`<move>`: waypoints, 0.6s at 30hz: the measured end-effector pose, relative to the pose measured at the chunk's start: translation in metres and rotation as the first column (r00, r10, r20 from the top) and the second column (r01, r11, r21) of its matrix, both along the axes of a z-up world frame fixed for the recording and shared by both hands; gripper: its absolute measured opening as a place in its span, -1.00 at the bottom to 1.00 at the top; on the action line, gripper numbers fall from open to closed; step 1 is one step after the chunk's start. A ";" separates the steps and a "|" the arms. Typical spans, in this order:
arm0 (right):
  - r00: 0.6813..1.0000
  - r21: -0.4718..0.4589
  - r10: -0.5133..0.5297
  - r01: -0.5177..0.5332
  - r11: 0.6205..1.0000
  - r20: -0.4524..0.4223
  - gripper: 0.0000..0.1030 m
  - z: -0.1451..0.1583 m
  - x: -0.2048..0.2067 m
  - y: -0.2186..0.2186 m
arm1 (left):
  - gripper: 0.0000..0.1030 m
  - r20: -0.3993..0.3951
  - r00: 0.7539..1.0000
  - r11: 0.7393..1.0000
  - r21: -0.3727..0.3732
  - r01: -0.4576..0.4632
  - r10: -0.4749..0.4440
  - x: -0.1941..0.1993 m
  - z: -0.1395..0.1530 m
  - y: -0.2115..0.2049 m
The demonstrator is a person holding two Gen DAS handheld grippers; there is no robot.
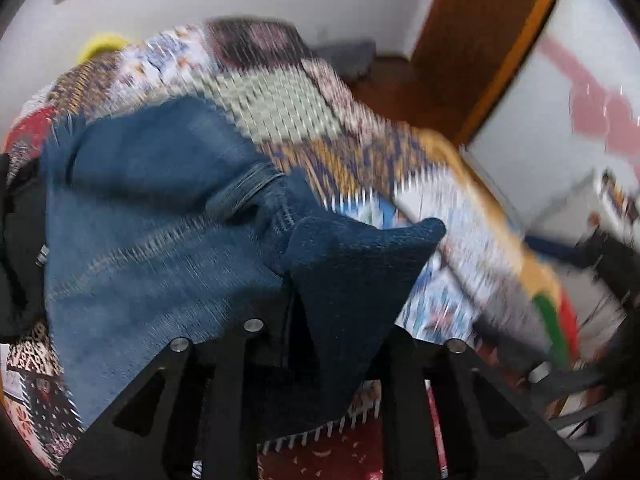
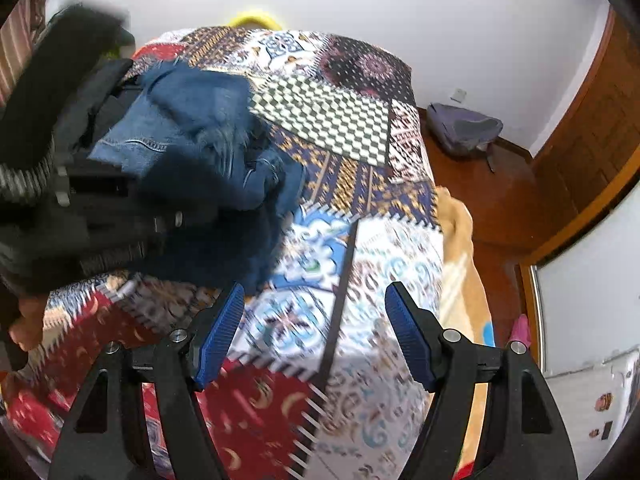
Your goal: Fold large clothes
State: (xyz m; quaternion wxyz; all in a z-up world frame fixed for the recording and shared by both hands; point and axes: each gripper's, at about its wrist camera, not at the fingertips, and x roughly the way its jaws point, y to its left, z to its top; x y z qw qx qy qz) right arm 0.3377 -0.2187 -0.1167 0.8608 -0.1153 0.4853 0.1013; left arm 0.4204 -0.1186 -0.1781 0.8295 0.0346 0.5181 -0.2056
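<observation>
Blue denim jeans (image 1: 152,216) lie bunched on a patchwork bedspread (image 1: 280,120). My left gripper (image 1: 316,320) is shut on a fold of the denim, which drapes over and hides its fingertips; the view is motion-blurred. In the right wrist view the jeans (image 2: 208,132) sit at the upper left of the bed, with the left gripper's black body (image 2: 80,184) over them. My right gripper (image 2: 316,328) is open and empty above the bedspread (image 2: 360,264), to the right of the jeans, blue pads (image 2: 222,328) wide apart.
A yellow object (image 2: 254,19) sits at the bed's far end. A grey backpack (image 2: 464,128) lies on the wooden floor by the wall. A tan blanket (image 2: 460,232) hangs at the bed's right edge. A wooden door frame (image 2: 580,140) stands right.
</observation>
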 end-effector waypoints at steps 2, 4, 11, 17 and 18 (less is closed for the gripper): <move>1.000 -0.013 0.005 -0.005 1.000 0.001 0.35 -0.001 -0.007 0.000 | -0.45 -0.008 1.000 0.999 0.036 0.012 -0.012 -0.008 -0.009 0.000; 1.000 -0.022 0.017 -0.017 1.000 0.006 0.35 -0.001 -0.008 0.004 | -0.14 -0.027 0.999 0.999 0.027 0.031 -0.031 -0.018 -0.006 0.003; 0.997 0.023 0.067 -0.068 0.997 0.035 0.35 0.011 -0.008 0.017 | 0.47 0.156 0.987 0.999 0.013 -0.044 0.041 -0.045 0.056 0.049; 0.991 0.115 0.095 -0.105 0.988 0.089 0.35 0.034 0.003 0.038 | 0.83 0.294 0.936 0.974 0.061 -0.218 0.191 -0.056 0.074 0.118; 0.991 0.126 0.098 -0.108 0.986 0.089 0.35 0.035 0.005 0.042 | 0.83 0.292 0.935 0.969 0.078 -0.234 0.202 -0.055 0.071 0.126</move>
